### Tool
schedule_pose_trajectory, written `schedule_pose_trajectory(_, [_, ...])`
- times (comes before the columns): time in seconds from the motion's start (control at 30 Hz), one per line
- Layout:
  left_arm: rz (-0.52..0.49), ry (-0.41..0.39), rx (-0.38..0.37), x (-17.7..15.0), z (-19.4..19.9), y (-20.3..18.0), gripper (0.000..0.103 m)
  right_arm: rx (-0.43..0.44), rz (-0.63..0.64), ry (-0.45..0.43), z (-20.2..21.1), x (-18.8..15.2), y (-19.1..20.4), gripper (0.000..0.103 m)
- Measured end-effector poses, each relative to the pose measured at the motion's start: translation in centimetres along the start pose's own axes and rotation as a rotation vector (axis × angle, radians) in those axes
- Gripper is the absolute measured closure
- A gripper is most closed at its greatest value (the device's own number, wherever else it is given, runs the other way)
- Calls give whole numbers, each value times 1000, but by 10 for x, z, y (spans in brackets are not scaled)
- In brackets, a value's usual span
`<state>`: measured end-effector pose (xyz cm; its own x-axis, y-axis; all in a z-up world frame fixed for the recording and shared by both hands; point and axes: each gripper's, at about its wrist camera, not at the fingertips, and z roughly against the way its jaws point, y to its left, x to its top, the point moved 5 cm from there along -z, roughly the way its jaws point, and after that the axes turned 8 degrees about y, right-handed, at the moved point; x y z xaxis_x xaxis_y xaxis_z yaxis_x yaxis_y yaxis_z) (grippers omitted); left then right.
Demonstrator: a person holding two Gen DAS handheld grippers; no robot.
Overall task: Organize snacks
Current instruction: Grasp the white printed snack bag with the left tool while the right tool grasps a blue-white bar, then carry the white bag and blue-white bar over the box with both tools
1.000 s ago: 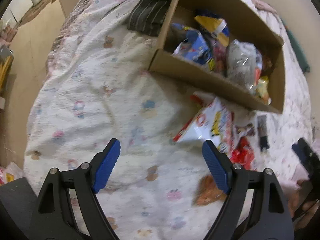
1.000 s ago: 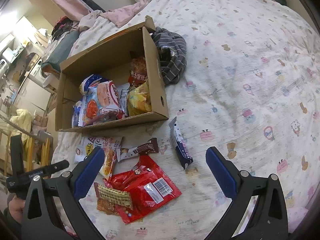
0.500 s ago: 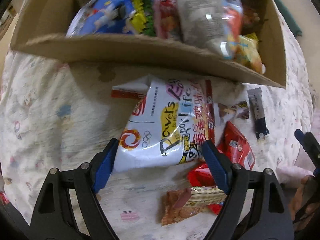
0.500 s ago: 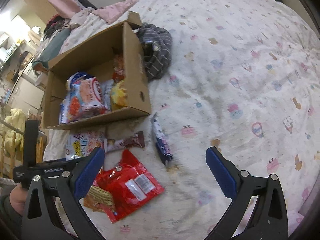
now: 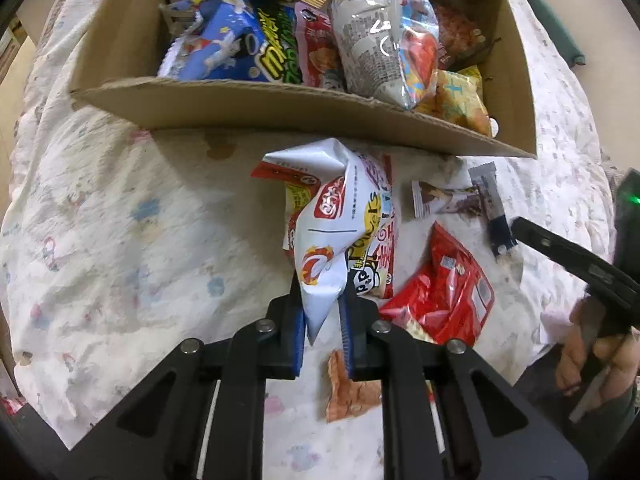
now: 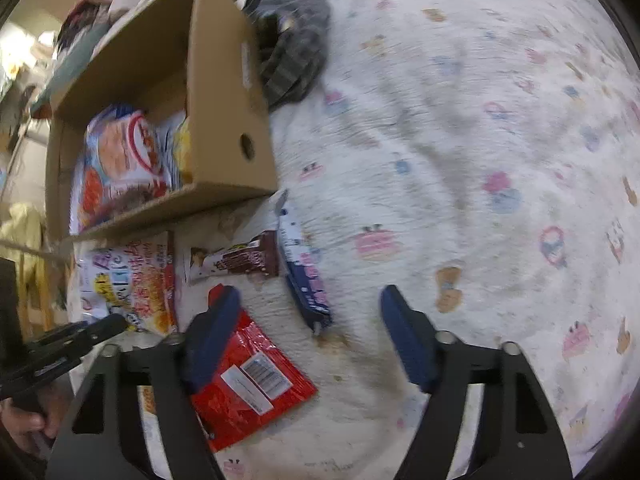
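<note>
My left gripper (image 5: pixel 322 316) is shut on the near corner of a white snack bag (image 5: pixel 340 232) with red and yellow print, crumpling it in front of the cardboard box (image 5: pixel 280 114). The box holds several snack packs. The same bag shows in the right wrist view (image 6: pixel 128 280). My right gripper (image 6: pixel 308 332) is open and empty above a dark blue snack bar (image 6: pixel 306 276), with a red packet (image 6: pixel 244 376) under its left finger. A brown chocolate bar (image 6: pixel 236 260) lies by the box. The red packet (image 5: pixel 444 292) and an orange wafer pack (image 5: pixel 352 392) lie right of my left gripper.
Everything lies on a bed with a white patterned cover (image 6: pixel 480 160). A grey striped cloth (image 6: pixel 292 44) lies bunched behind the box. The bed's left edge and floor (image 5: pixel 16 52) show in the left wrist view. The right gripper's body (image 5: pixel 580 268) reaches in at right.
My left gripper moved up to the white bag and shut on its corner, lifting and crumpling it. My right gripper moved closer, over the blue bar and red packet, still open.
</note>
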<state>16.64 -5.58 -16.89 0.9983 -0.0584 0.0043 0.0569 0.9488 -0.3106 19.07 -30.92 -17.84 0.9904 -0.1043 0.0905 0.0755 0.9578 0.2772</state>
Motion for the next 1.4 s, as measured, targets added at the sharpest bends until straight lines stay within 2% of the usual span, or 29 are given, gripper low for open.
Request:
schedule_pose_trajectory(0.17, [-20,-34,5,-12,15,10,92,-99,97,15,-15,3,22,59])
schedule_pose_trajectory(0.33, [-18,-47,34,-16,19,24,92,-146,99,33,-29,5,24,65])
schedule_pose_trajectory(0.43, [-14,-67,42,-16,28,34,92,-174,102,36,-32,3,24,85])
schedule_pose_trajectory(0.63, [7,-101,35,-21,40,43,92,-143,119,-30,-8,-9,30,85])
schedule_pose_trajectory(0.83, [-45,-166,66,-31,61,32,92,-75,91,-89,22,-25,23,85])
schedule_pose_trajectory(1.07, [-18,-241,64,-42,86,28,92,-26,62,-163,54,-24,12,85])
schedule_pose_trajectory(1.2, [-12,-297,90,-38,110,27,92,-17,61,-254,77,-20,16,85])
schedule_pose_trajectory(1.4, [-9,-348,131,-20,137,28,92,17,91,-316,103,-18,29,85])
